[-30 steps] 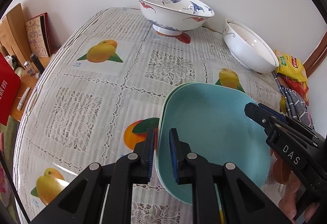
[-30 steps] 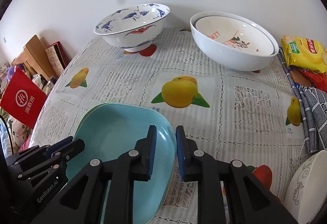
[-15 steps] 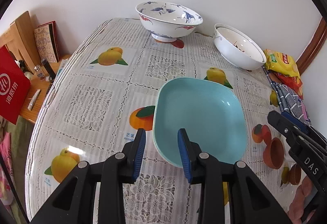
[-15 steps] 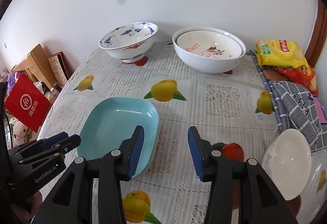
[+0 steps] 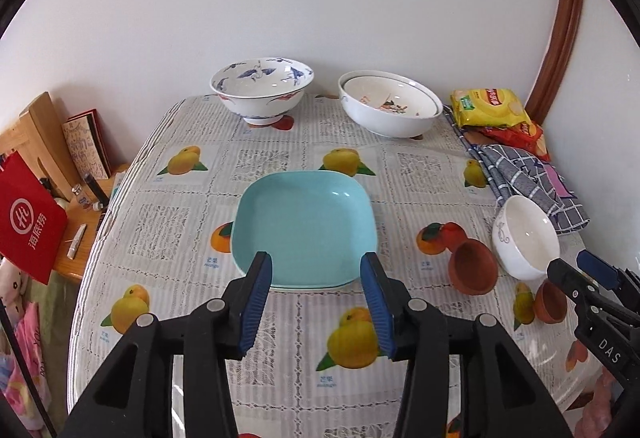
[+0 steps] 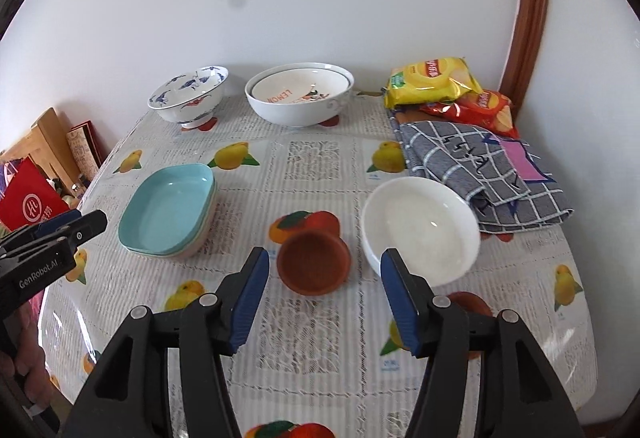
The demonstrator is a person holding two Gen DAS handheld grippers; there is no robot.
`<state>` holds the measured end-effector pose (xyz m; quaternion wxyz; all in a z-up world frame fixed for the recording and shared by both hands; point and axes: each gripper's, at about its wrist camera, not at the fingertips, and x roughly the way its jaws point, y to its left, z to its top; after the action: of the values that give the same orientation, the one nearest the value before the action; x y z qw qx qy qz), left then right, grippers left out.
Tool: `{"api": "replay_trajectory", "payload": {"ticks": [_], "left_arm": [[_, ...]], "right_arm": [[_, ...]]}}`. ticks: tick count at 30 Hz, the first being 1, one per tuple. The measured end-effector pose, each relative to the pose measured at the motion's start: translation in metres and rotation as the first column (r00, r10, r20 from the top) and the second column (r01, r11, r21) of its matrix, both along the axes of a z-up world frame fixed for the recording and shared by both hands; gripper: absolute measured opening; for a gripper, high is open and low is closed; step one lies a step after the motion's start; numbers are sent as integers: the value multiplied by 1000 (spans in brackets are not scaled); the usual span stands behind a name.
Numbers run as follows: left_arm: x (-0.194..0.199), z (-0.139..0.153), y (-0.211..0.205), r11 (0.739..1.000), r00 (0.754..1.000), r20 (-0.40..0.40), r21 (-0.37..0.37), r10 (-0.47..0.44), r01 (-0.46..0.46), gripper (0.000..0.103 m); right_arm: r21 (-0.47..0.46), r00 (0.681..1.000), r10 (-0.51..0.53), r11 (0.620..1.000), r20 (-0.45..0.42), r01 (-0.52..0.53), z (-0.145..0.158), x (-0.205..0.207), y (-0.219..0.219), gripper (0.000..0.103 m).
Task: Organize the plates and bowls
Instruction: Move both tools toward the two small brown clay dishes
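Both grippers hang over the near edge of the table [image 6: 520, 338], and both are letting go: the left gripper [image 5: 316, 302] has its jaws opening with nothing between them, and the right gripper [image 6: 324, 298] likewise, its pads apart over bare tablecloth.

Take the teal plates [image 5: 304, 226] as the landmark. They sit stacked in the middle of the table, just beyond the left gripper's fingertips, and look settled, so the stacking step there seems done.

Judging by what lies loose, the next job is the small pieces to the right of the plates. Nearest is a brown bowl [image 6: 314, 262], directly ahead of the right gripper; a second small brown bowl [image 5: 550, 302] lies nearer the table edge. Just right of the first brown bowl stands a white bowl [image 6: 420, 228], close beside it.

To do this well, let the jaws finish spreading before coming down, take one rim wall between the pads rather than straddling the whole bowl, and approach the brown bowl from the side away from the white one.

Farther back, behind the plates, stand a blue-patterned bowl [image 5: 262, 94] and two nested white bowls [image 5: 390, 104] near the wall.
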<state>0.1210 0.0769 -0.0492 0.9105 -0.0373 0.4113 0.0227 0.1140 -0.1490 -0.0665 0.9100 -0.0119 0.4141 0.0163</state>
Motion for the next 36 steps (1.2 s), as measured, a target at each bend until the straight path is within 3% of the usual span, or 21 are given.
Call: {"api": "replay_trajectory", "payload": {"ticks": [15, 22, 36], "left_arm": [[-8, 4, -67, 999, 1000, 16, 24, -27, 26, 45], [7, -13, -91, 997, 994, -72, 5, -82, 82, 45], [41, -49, -123, 993, 983, -140, -9, -116, 116, 45]], "right_arm": [[-41, 994, -106, 994, -10, 106, -5, -42, -96, 62], [6, 987, -154, 988, -53, 155, -27, -43, -128, 62], [65, 975, -181, 980, -127, 190, -70, -21, -157, 62]]}}
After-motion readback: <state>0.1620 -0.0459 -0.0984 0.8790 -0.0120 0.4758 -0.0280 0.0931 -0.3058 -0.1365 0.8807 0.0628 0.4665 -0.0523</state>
